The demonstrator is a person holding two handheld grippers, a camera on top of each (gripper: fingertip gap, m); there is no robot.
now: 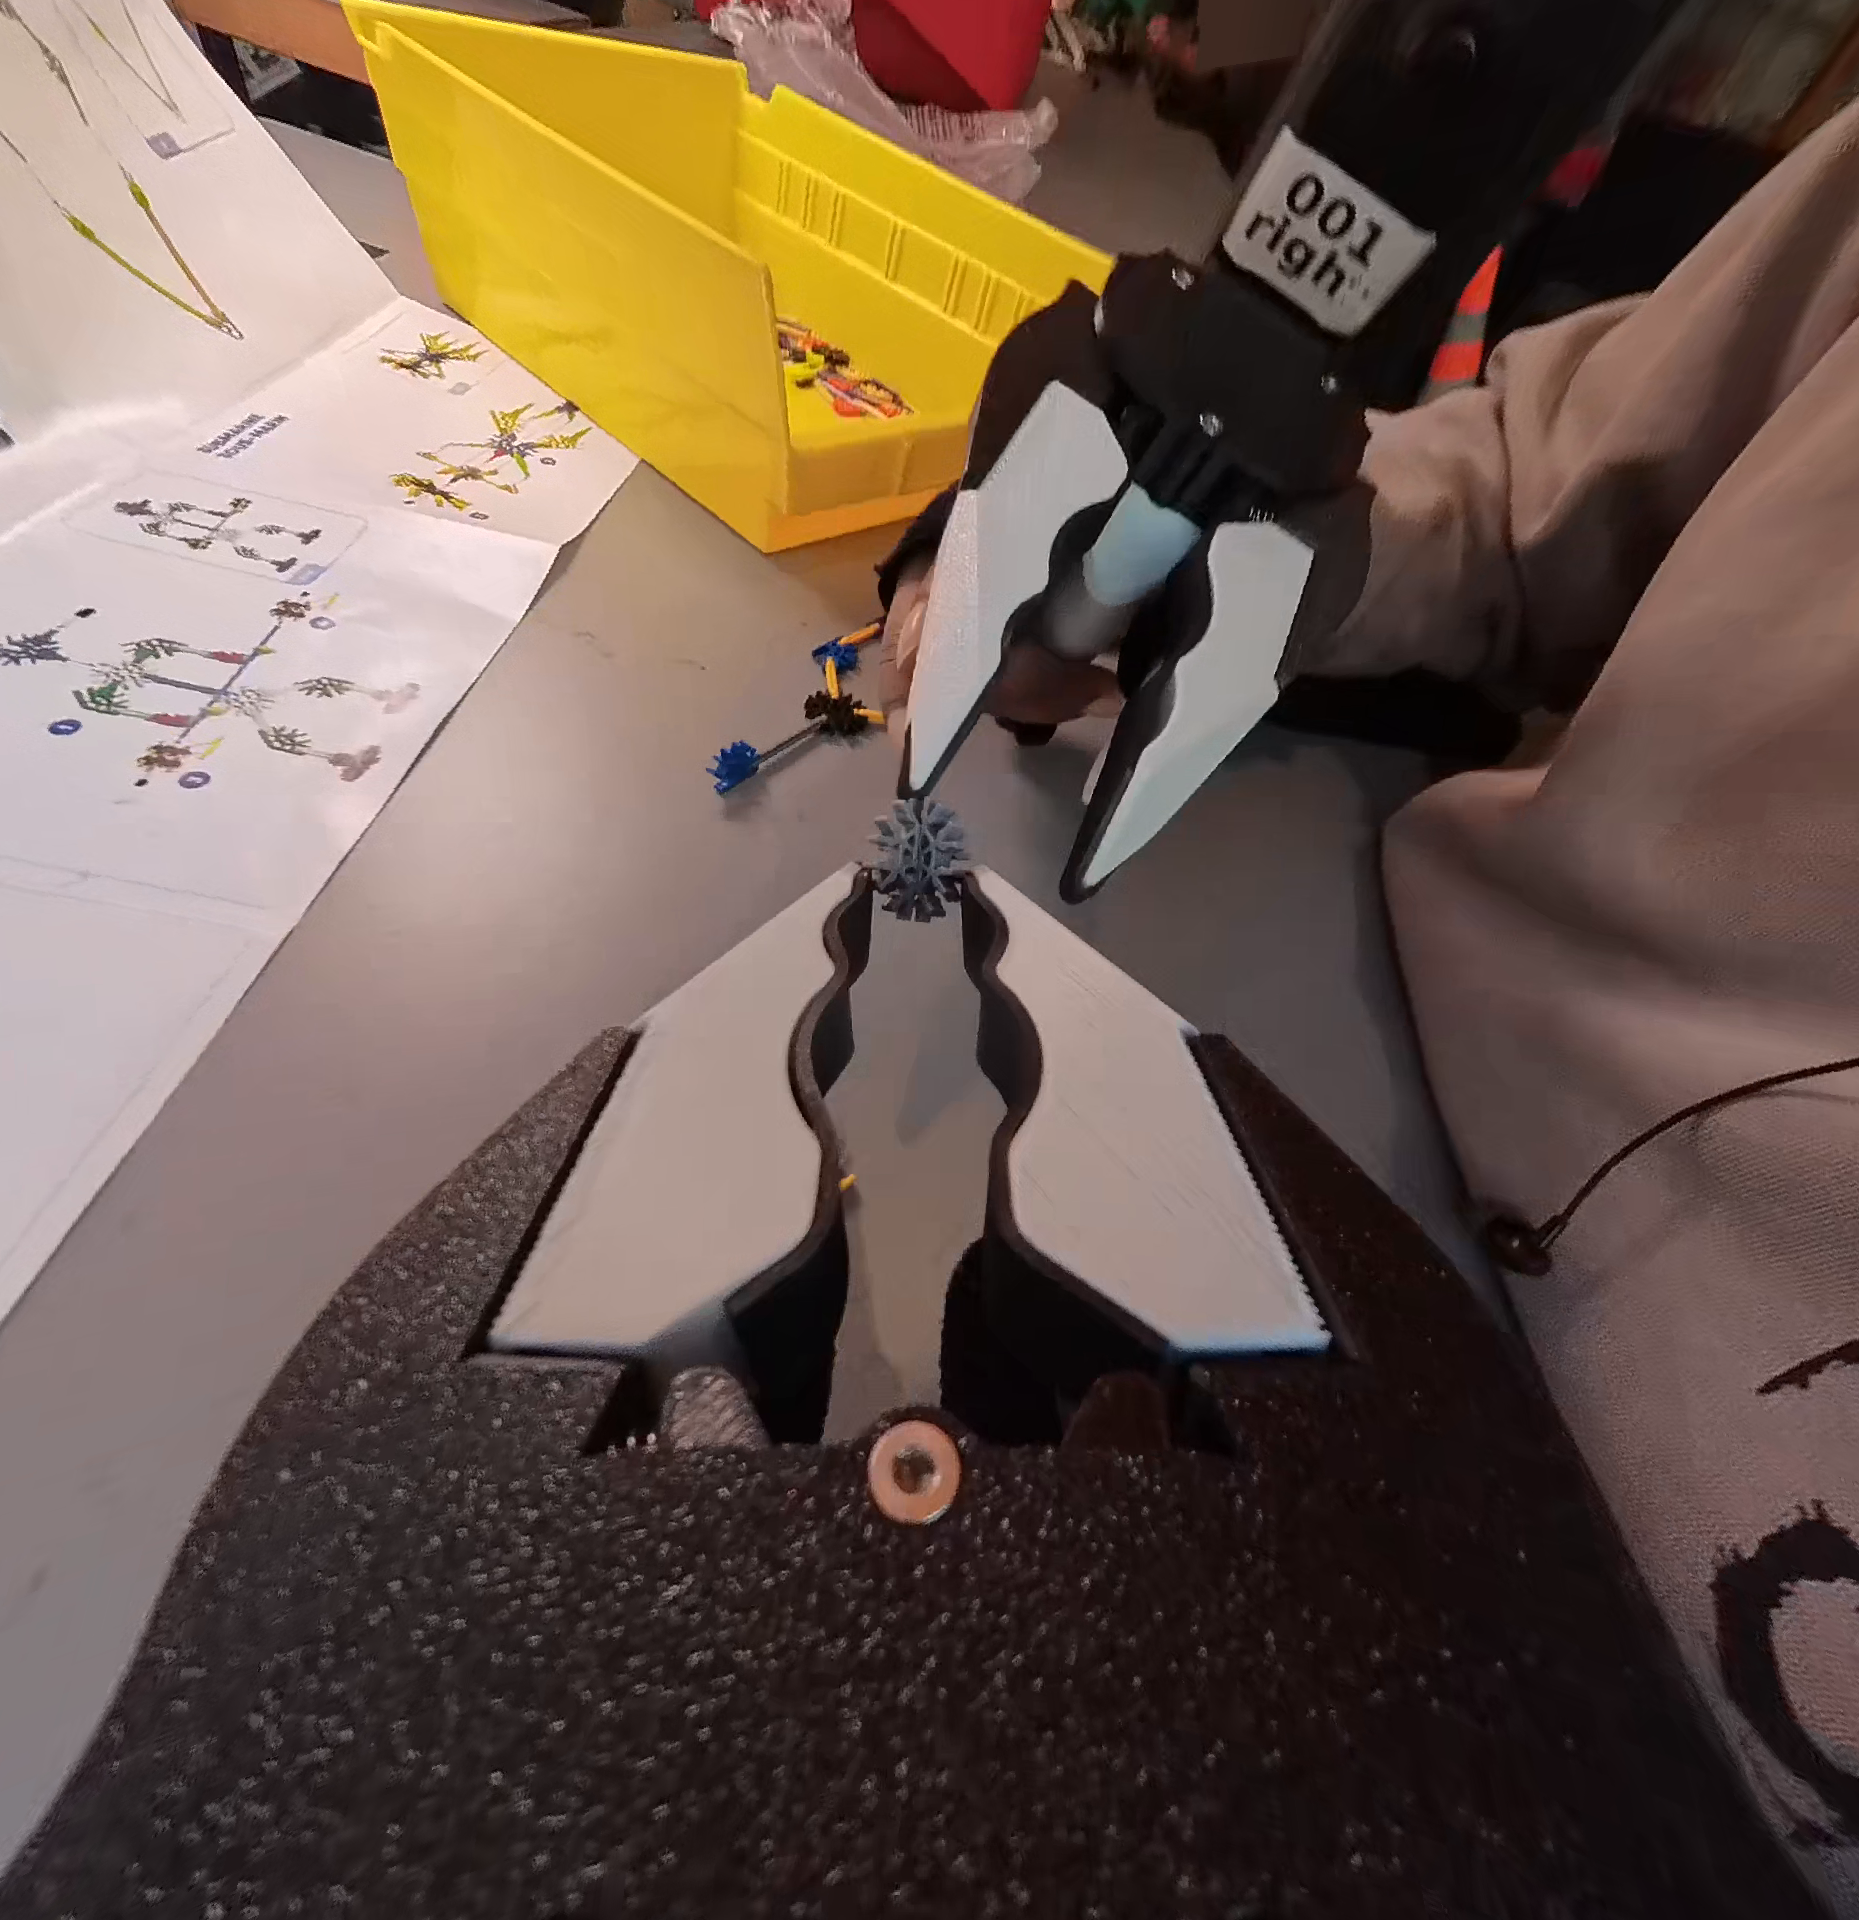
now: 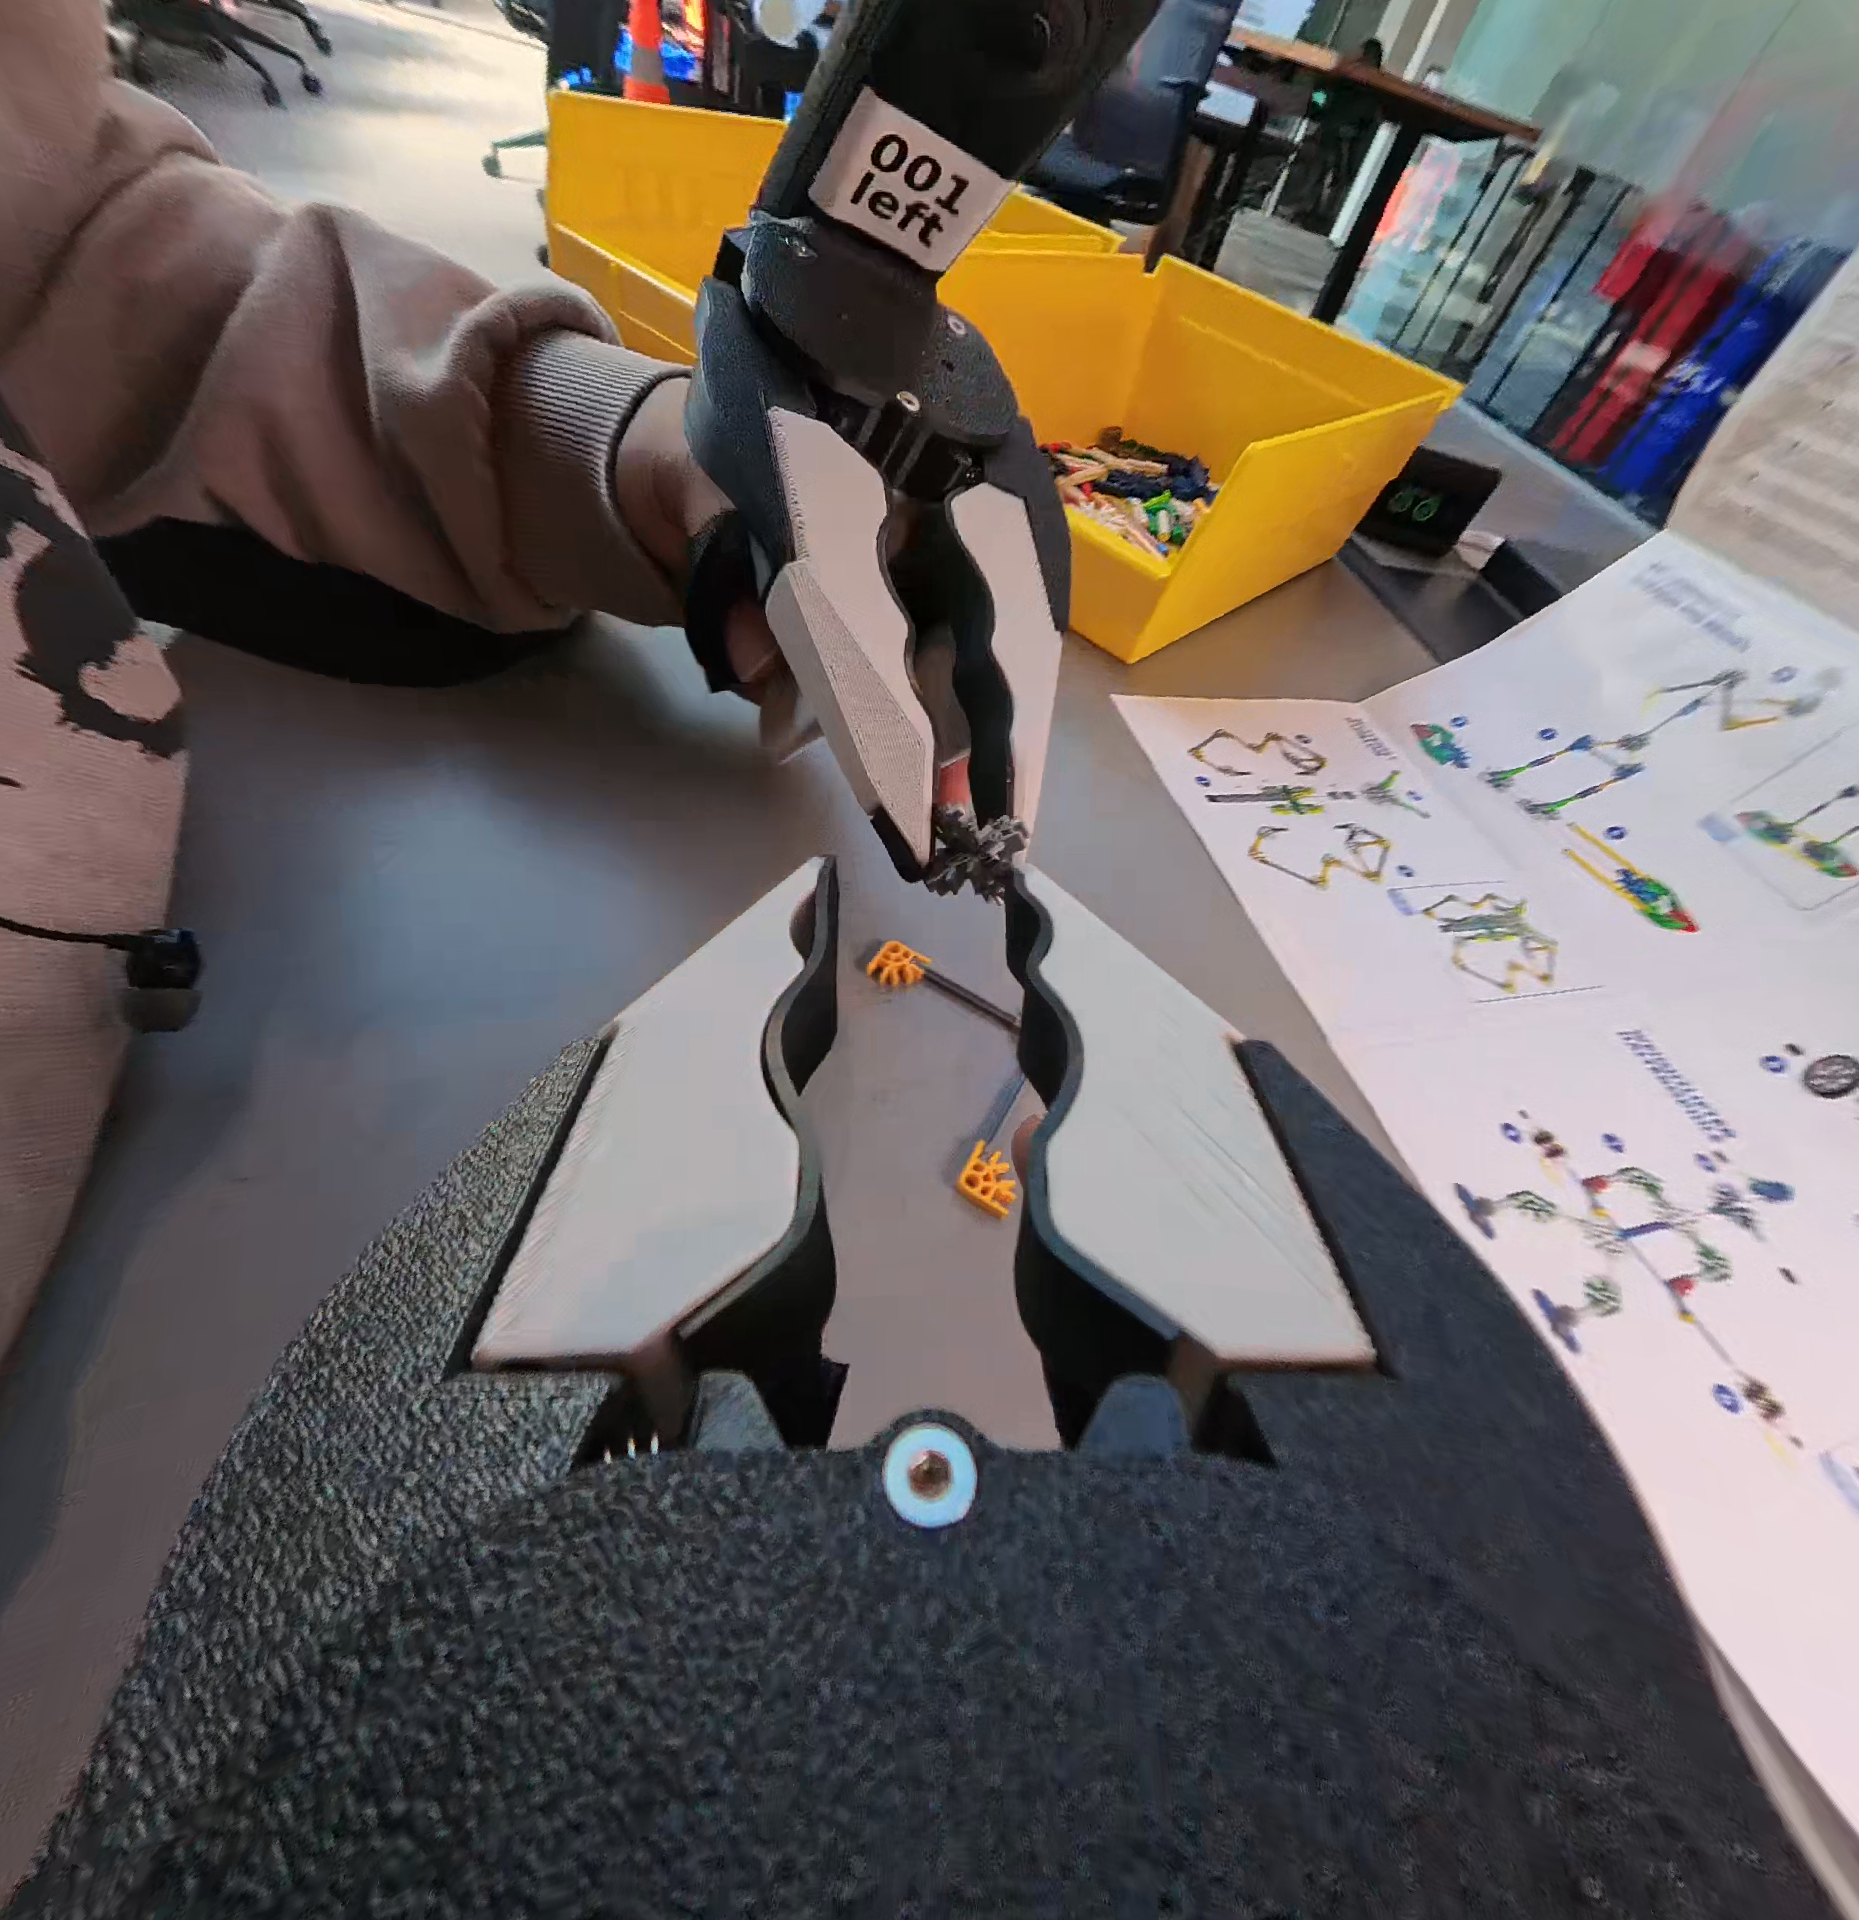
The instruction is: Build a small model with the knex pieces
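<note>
My left gripper [image 1: 917, 881] is shut on a grey snowflake-shaped connector [image 1: 918, 854], pinched at the fingertips above the grey table. In the right wrist view the left gripper [image 2: 966, 854] comes down from above with the same connector [image 2: 985, 871] in its tips. My right gripper [image 2: 923, 878] is open and empty, its tips just short of that connector. In the left wrist view the right gripper [image 1: 998, 831] points down, one tip almost touching the connector. Two orange connectors on dark rods [image 2: 897, 964] lie on the table under the right gripper.
A yellow bin [image 2: 1309, 416] holding several small coloured parts [image 2: 1133, 488] stands behind the grippers; it also shows in the left wrist view [image 1: 613, 270]. An unfolded instruction sheet [image 1: 229, 644] lies beside it. A small assembly of blue and black connectors [image 1: 800, 722] lies near the bin. A person's beige sleeve [image 1: 1631, 520] is close. Both grippers' tips are close together, under 4 cm apart.
</note>
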